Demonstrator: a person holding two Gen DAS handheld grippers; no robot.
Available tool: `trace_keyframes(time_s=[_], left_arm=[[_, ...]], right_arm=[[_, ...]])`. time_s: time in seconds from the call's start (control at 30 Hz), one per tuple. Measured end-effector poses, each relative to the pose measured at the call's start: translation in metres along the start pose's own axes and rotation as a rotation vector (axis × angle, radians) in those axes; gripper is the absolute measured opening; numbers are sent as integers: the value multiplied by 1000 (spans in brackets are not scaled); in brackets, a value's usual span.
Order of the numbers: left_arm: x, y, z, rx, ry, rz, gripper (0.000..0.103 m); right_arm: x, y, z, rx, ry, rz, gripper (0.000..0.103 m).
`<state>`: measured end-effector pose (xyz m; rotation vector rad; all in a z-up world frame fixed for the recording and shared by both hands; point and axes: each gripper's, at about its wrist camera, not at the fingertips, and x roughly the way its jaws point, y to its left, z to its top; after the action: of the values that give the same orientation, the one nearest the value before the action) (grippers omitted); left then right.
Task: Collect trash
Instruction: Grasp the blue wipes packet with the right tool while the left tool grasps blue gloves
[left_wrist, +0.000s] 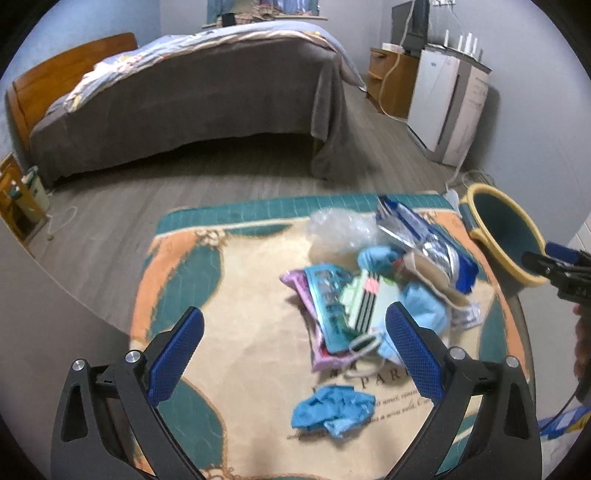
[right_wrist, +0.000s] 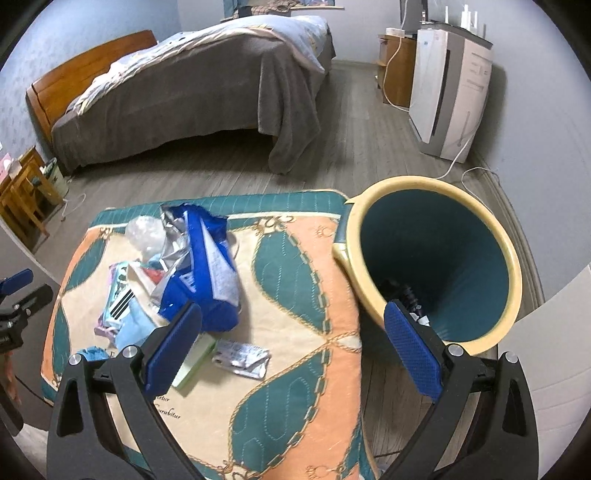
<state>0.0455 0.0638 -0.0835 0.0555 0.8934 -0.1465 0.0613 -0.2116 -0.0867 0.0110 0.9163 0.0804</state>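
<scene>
A pile of trash lies on a patterned mat (left_wrist: 240, 332): a blue and silver snack bag (left_wrist: 424, 236) (right_wrist: 207, 266), clear crumpled plastic (left_wrist: 336, 225), flat wrappers (left_wrist: 328, 306), and a crumpled blue glove (left_wrist: 332, 406) nearest the camera. A small silver wrapper (right_wrist: 240, 358) lies apart from the pile. A teal bin with a yellow rim (right_wrist: 436, 258) (left_wrist: 506, 236) stands off the mat's right edge, with dark items at its bottom. My left gripper (left_wrist: 295, 354) is open above the glove. My right gripper (right_wrist: 295, 347) is open and empty over the mat's right part, beside the bin.
A bed (left_wrist: 192, 99) with a grey blanket stands behind the mat on the wooden floor. A white appliance (right_wrist: 450, 92) and a wooden cabinet (left_wrist: 391, 81) stand at the right wall. A wooden stand (right_wrist: 22, 195) is at the left. A cable (right_wrist: 476, 170) runs on the floor by the bin.
</scene>
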Motion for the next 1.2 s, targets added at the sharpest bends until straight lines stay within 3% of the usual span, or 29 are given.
trace_keyframes(time_s=[0.27,0.57,0.77,1.13,1.2], left_arm=[[20,-19,-35,106,94,-52,98],[24,-11,-44,80,119,-76,98],[33,-5,-46,49,149,-101,98],[53,-18,-64,146,240,-167,98],[55,-20,-66,174,250,-167,98]], right_arm=[[1,17,-2,-28,21,-24,97],[10,40,19,-98,58,-47,97],[20,65,41,-173,33,-51,97],[50,67,45,-144,54,-10,97],[54,66,46,-135,58,9,91]])
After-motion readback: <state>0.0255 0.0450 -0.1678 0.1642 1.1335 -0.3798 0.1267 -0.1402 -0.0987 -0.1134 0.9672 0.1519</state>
